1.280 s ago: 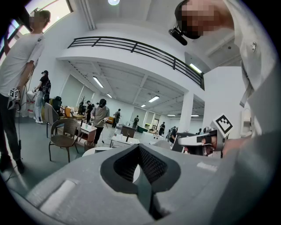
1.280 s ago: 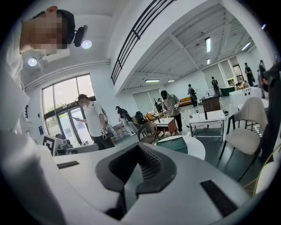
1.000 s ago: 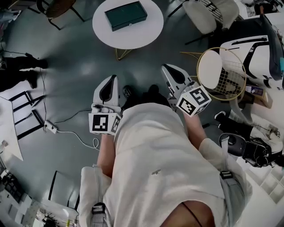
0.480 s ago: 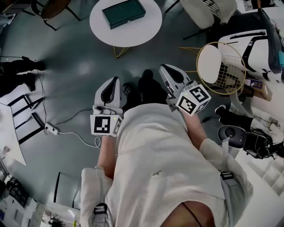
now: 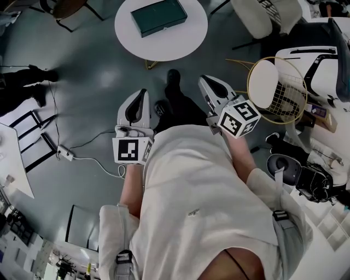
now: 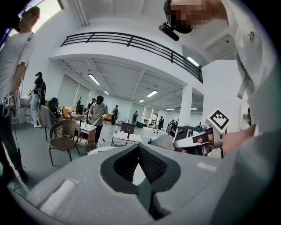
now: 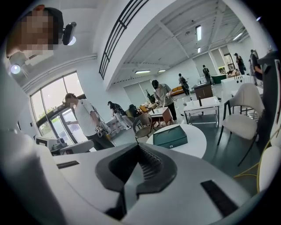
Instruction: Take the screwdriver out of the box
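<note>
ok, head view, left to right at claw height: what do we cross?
white plastic power strip → left claw → right claw → round gold wire basket

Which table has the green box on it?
The round white table straight ahead: the dark green box lies on its top. The rectangular white table behind it has no such box.

one shoe (image 5: 173, 76) now reaches forward toward the table (image 5: 186, 38) — before, it sat tucked back between the left gripper (image 5: 142, 94) and right gripper (image 5: 203, 81). table and box (image 5: 158, 16) have drifted slightly right in the head view.
</note>
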Demonstrator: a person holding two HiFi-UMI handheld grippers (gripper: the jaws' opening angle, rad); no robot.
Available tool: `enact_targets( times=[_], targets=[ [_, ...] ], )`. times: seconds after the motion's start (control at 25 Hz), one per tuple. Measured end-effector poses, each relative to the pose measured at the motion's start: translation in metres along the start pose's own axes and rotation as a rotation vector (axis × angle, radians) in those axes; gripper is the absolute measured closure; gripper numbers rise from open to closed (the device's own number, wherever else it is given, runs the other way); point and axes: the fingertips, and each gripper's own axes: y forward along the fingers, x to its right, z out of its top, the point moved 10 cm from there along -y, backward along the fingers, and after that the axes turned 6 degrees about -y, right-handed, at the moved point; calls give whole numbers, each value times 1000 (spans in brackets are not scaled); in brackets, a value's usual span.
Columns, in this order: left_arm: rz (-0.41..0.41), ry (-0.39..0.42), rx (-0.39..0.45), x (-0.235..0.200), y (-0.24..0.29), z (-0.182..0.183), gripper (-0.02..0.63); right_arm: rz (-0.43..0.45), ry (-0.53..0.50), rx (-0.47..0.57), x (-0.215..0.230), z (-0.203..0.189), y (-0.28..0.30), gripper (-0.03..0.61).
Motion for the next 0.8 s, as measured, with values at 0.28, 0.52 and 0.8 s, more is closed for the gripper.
enact_targets(
  times=[0.28, 0.52, 0.8],
  targets=[
    [29, 23, -13, -28, 45, 32, 603, 49, 3, 44, 33, 42, 67, 572],
    [-21, 112, -66, -26, 111, 54, 603, 63, 15, 34, 81, 74, 102, 572],
    [-48, 115, -115, -20, 168, 59, 603, 96, -9, -30, 118, 92, 137, 572]
  ],
)
